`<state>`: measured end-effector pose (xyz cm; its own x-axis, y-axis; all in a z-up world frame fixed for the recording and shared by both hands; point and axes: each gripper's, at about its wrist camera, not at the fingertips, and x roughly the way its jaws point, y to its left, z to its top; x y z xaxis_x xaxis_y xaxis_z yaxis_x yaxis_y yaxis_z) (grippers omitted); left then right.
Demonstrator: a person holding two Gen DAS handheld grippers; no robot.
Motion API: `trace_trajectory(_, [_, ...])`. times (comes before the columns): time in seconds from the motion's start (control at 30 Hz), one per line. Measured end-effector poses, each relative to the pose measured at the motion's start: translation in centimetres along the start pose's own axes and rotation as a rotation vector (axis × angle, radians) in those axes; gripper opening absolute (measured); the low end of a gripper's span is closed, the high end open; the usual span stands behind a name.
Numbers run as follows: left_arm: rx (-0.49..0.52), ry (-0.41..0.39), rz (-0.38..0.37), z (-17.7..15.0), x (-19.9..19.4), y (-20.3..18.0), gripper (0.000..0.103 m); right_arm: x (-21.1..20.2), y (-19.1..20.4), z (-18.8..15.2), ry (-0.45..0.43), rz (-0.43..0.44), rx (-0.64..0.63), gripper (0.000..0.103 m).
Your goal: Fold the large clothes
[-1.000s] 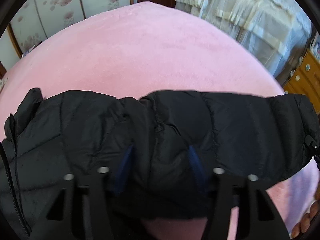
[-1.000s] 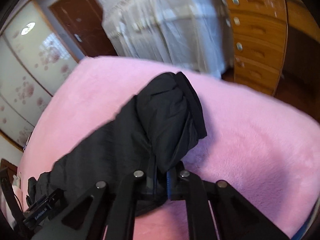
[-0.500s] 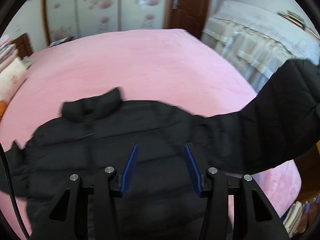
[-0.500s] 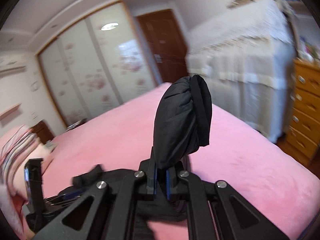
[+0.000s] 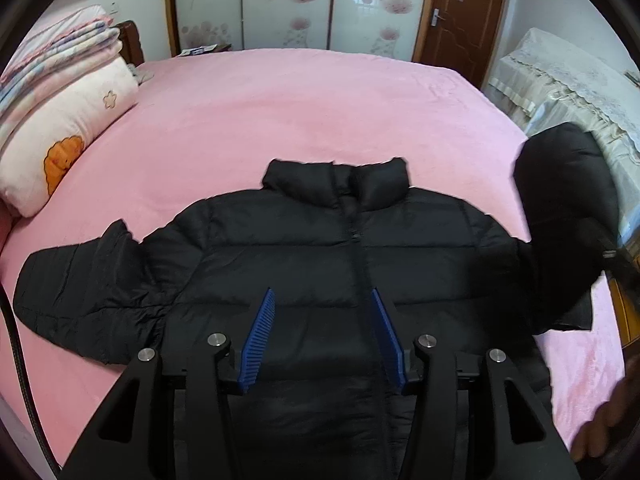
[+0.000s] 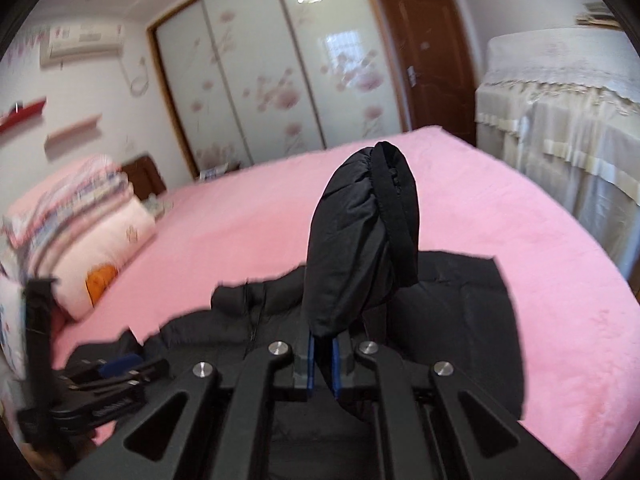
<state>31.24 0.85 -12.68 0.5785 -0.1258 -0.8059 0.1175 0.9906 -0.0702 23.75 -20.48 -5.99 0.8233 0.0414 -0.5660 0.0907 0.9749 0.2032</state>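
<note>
Jacket (image 5: pixel 320 248), black, quilted, lies front-up and zipped on the pink bed (image 5: pixel 304 108), collar at the far side. Folded bedding (image 5: pixel 60 120) left; wardrobe (image 5: pixel 288 0) beyond. Right gripper (image 6: pixel 322 344), jaws clamped on the raised sleeve cuff (image 6: pixel 360 240). Left gripper (image 5: pixel 322 332) above the jacket's front, jaws apart, empty.

A pink bed (image 5: pixel 304 112) fills my view. Folded quilts (image 5: pixel 60 92) are stacked at its left edge, by the headboard (image 5: pixel 131 42). Behind stand a flowered wardrobe (image 5: pixel 288 4) and a brown door (image 5: pixel 460 16). A lace-draped cabinet (image 6: pixel 560 120) stands on the right, an air conditioner (image 6: pixel 82 42) high on the left wall.
</note>
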Motion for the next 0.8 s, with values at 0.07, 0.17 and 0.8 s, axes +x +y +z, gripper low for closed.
trace_trajectory(0.07, [-0.002,0.01,0.006,-0.5,0.5,0.8,0.049,3.1,1.8,-1.0,0.05,-0.019,-0.045,0.009])
trace_trajectory(0.17, [0.001,0.041,0.001,-1.2,1.7,1.4,0.051,6.2,2.9,-2.9,0.114,-0.054,-0.103,0.016])
trace_trajectory(0.8, [-0.003,0.136,-0.209,-1.6,6.4,-2.7,0.061,1.5,-1.5,-5.4,0.13,0.024,-0.021,0.046])
